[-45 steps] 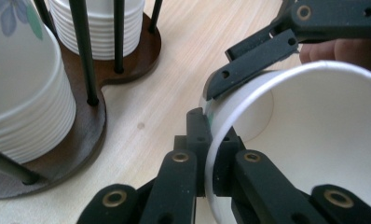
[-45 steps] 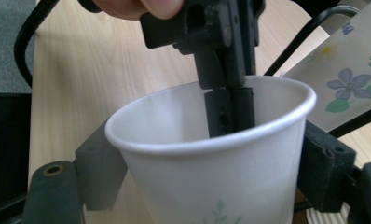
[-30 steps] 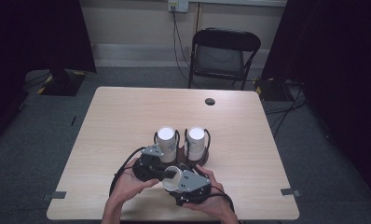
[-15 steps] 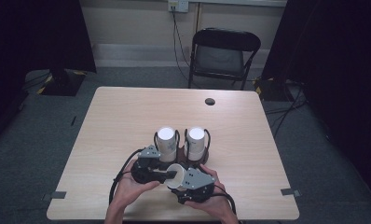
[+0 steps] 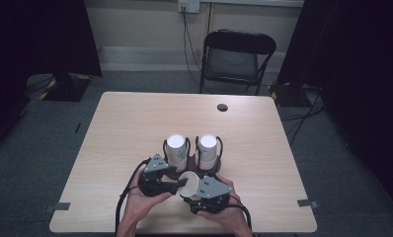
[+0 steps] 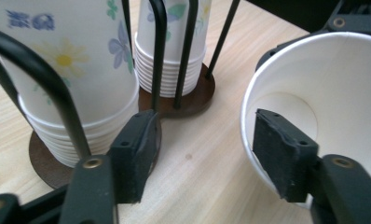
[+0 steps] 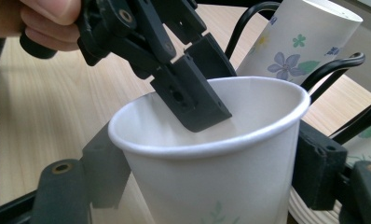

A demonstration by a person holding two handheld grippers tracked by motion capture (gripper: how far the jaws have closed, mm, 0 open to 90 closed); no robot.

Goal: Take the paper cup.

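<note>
A single white paper cup (image 5: 189,181) with a flower print sits near the table's front edge, and my right gripper (image 7: 211,172) is shut on its sides. My left gripper (image 6: 209,154) is open and straddles the cup's rim. One of its jaws reaches inside the cup (image 7: 207,154) and the other stays outside. Just behind stand two stacks of flowered cups, upside down in black wire holders: the left stack (image 5: 177,150) and the right stack (image 5: 208,148). The left gripper's outer jaw is close to the left stack's brown base (image 6: 44,163).
The wooden table (image 5: 135,123) has a small dark grommet (image 5: 222,107) near its far edge. A black folding chair (image 5: 239,54) stands behind the table. Cables trail from both grippers off the front edge.
The left gripper has edged right, bringing one jaw over the cup's rim. The cup and right gripper shifted slightly; the stacks stayed put.
</note>
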